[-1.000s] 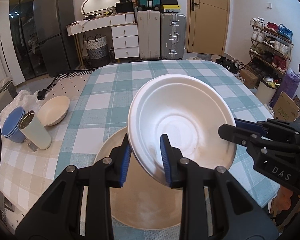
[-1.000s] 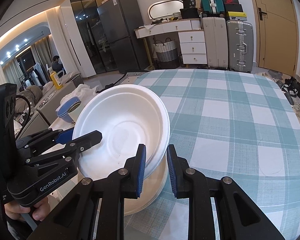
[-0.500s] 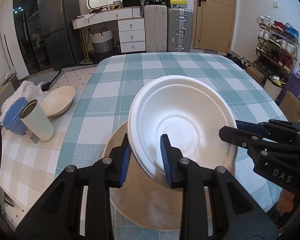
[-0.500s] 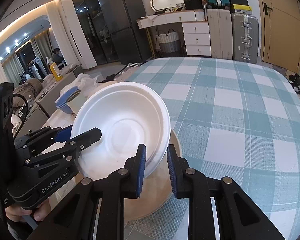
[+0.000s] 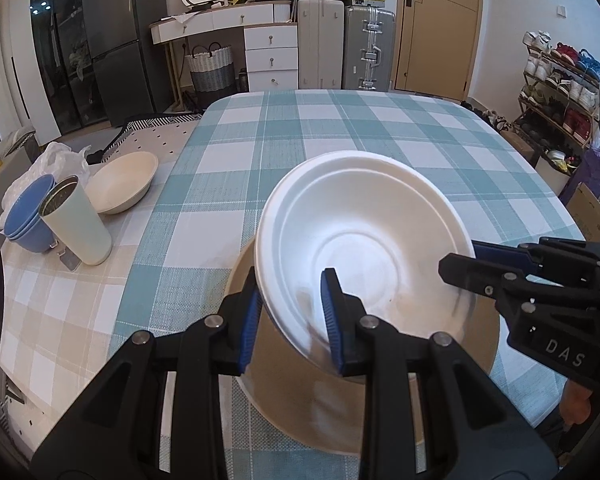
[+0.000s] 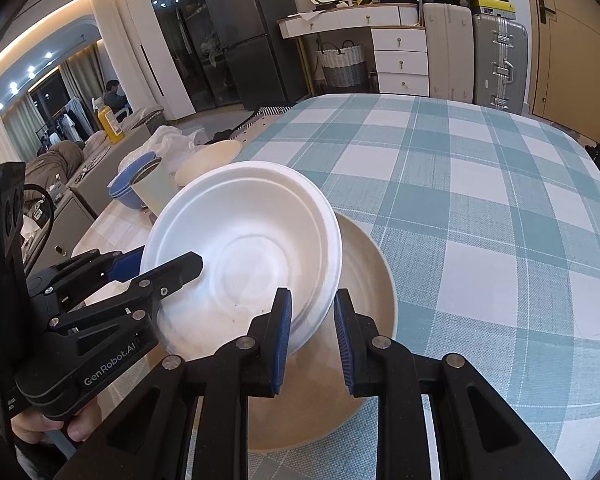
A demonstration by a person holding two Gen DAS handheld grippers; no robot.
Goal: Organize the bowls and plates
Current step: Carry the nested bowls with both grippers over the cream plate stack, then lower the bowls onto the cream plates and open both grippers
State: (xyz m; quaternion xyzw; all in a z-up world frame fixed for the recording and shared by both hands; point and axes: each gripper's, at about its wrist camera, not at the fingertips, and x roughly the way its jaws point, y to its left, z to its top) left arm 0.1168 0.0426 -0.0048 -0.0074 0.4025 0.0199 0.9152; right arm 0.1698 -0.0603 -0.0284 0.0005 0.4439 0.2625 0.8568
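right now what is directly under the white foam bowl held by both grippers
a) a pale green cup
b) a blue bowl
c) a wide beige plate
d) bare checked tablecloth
c: the white foam bowl, clamped by the left gripper and right gripper, hangs over the wide beige plate.

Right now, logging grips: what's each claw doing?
Left claw: closed on the white bowl rim.
Right claw: closed on the same bowl's opposite rim.

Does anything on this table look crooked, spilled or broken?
Only the white bowl: it hangs tilted above the beige plate, pinched at opposite rims by the left gripper and right gripper. No spill or break shows.
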